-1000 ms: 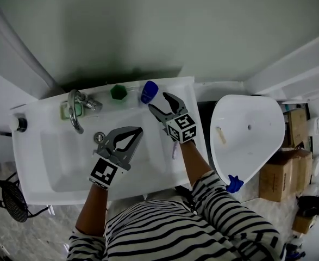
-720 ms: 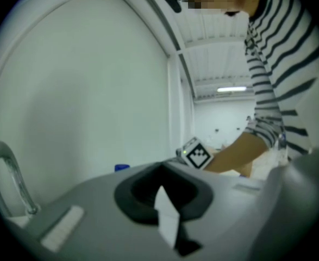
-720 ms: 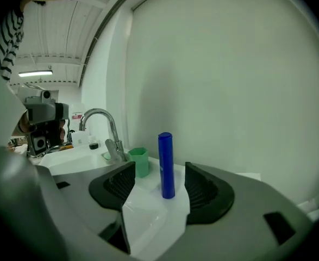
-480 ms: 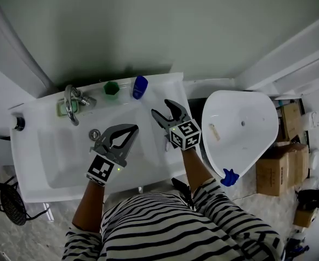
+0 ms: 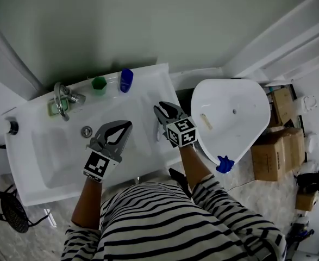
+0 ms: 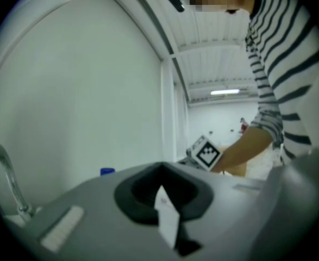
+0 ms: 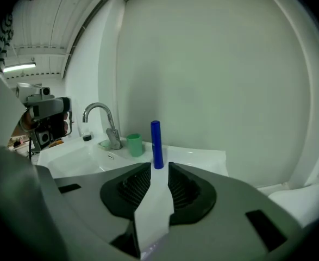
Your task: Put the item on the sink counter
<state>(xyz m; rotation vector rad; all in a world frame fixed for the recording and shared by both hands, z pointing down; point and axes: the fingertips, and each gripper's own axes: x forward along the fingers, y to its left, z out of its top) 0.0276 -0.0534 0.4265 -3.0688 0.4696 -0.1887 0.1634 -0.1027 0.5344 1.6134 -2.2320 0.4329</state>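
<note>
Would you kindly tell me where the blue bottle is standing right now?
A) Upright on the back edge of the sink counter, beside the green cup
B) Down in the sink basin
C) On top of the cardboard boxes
A: the blue bottle stands upright on the back edge of the sink counter, just beside the green cup, outside the basin.

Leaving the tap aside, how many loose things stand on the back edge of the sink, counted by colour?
Blue: 1, the upright bottle
Green: 2, the cup and the paler soap dish
Total: 3
</note>
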